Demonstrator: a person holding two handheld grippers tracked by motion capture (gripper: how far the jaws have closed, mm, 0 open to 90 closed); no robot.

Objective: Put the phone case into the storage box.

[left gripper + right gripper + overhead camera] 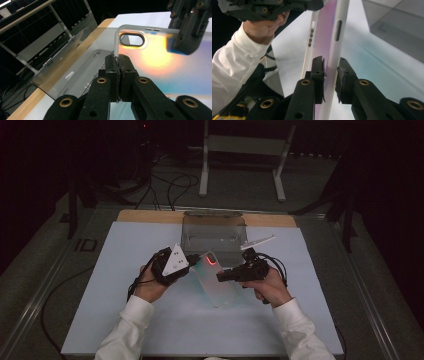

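Note:
A translucent phone case [216, 282] with an iridescent sheen and a glowing camera cutout is held above the white mat between both hands. My left gripper [197, 259] is shut on the case's end edge [116, 42], right beside the camera cutout [132, 40]. My right gripper [221, 276] comes in from the right and is shut on the long side of the case [329, 37], its pads pressing both faces of it. In the left gripper view the right gripper [187, 32] sits on the case's far edge.
A clear plastic box [214, 232] stands just behind the case at the back of the white mat [150, 320]. A wooden table edge [145, 216] runs behind it. White-sleeved forearms [125, 330] enter from the bottom.

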